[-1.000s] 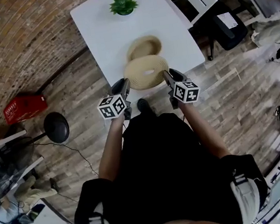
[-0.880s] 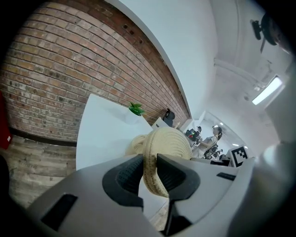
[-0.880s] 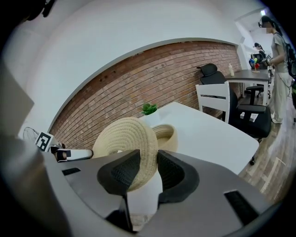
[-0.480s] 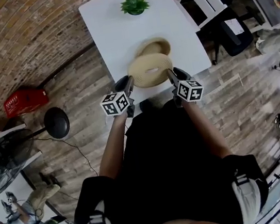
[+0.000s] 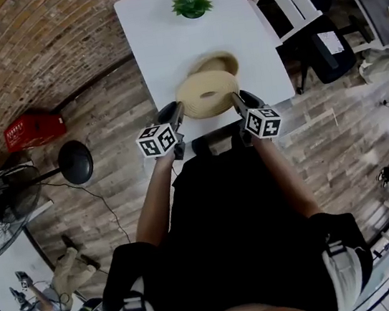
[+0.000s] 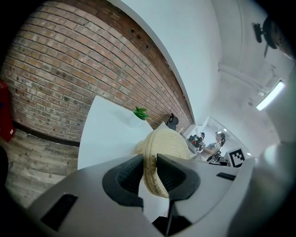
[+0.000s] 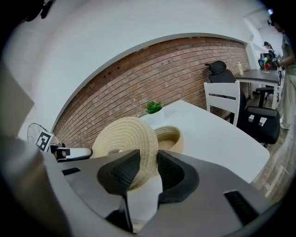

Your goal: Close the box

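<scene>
Round coiled-straw lid (image 5: 205,94) — left claw (image 5: 175,110), right claw (image 5: 237,100) pinching opposite rims; woven round box (image 5: 215,63) open on white bench (image 5: 162,33).

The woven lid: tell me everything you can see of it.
The lid is a round, flat disc of pale coiled straw-like weave with a small oval mark at its centre. It is held tilted above the white table, one edge clamped by the left gripper, the opposite edge by the right gripper. The open box lies just beyond, not yet covered.
</scene>
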A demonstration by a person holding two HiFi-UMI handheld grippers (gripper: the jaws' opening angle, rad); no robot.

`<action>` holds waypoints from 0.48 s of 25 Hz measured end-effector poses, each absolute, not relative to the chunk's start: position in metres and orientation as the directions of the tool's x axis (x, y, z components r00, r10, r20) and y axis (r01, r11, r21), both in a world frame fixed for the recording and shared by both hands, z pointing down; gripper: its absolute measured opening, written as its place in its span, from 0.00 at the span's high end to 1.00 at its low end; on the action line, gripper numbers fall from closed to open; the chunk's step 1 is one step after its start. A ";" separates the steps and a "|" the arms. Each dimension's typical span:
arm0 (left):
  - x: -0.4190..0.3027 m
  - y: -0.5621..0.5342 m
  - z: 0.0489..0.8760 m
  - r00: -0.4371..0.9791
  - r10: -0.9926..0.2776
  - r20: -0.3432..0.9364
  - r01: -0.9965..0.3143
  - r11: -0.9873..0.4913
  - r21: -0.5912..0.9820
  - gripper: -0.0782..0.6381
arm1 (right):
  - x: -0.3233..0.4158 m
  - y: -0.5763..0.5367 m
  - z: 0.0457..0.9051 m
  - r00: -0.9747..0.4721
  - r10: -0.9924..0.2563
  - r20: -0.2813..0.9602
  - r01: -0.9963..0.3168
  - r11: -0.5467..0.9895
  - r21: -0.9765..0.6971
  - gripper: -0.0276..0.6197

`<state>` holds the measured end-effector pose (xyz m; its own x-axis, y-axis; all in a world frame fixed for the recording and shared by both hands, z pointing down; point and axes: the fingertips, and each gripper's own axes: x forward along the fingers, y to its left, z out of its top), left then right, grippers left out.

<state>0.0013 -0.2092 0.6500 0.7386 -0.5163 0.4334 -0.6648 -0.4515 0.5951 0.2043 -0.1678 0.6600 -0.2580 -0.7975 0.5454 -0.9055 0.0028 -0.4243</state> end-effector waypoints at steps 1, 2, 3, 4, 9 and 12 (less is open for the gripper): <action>0.004 -0.210 0.650 0.736 -0.521 0.434 -0.667 -0.447 0.596 0.75 | 0.207 -0.170 0.661 -0.263 -0.795 0.546 -0.905 0.008 -0.425 0.77; 0.006 -0.211 0.651 0.732 -0.525 0.434 -0.671 -0.442 0.596 0.75 | 0.210 -0.171 0.662 -0.269 -0.792 0.548 -0.905 0.013 -0.425 0.77; 0.010 -0.212 0.652 0.728 -0.529 0.436 -0.674 -0.436 0.596 0.75 | 0.213 -0.174 0.663 -0.274 -0.789 0.551 -0.906 0.019 -0.424 0.77; 0.013 -0.213 0.653 0.723 -0.534 0.438 -0.678 -0.429 0.596 0.75 | 0.217 -0.177 0.664 -0.281 -0.783 0.554 -0.906 0.026 -0.422 0.77; 0.026 -0.221 0.661 0.690 -0.565 0.453 -0.702 -0.367 0.611 0.75 | 0.231 -0.193 0.669 -0.329 -0.748 0.576 -0.907 0.080 -0.413 0.77; 0.034 -0.225 0.662 0.673 -0.579 0.460 -0.708 -0.324 0.628 0.75 | 0.240 -0.204 0.670 -0.356 -0.726 0.589 -0.904 0.109 -0.413 0.77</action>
<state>0.0342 -0.2248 0.6623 0.6726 -0.5793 0.4603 -0.7082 -0.3236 0.6275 0.2404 -0.2045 0.6701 -0.3565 -0.7256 0.5886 -0.9041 0.1091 -0.4131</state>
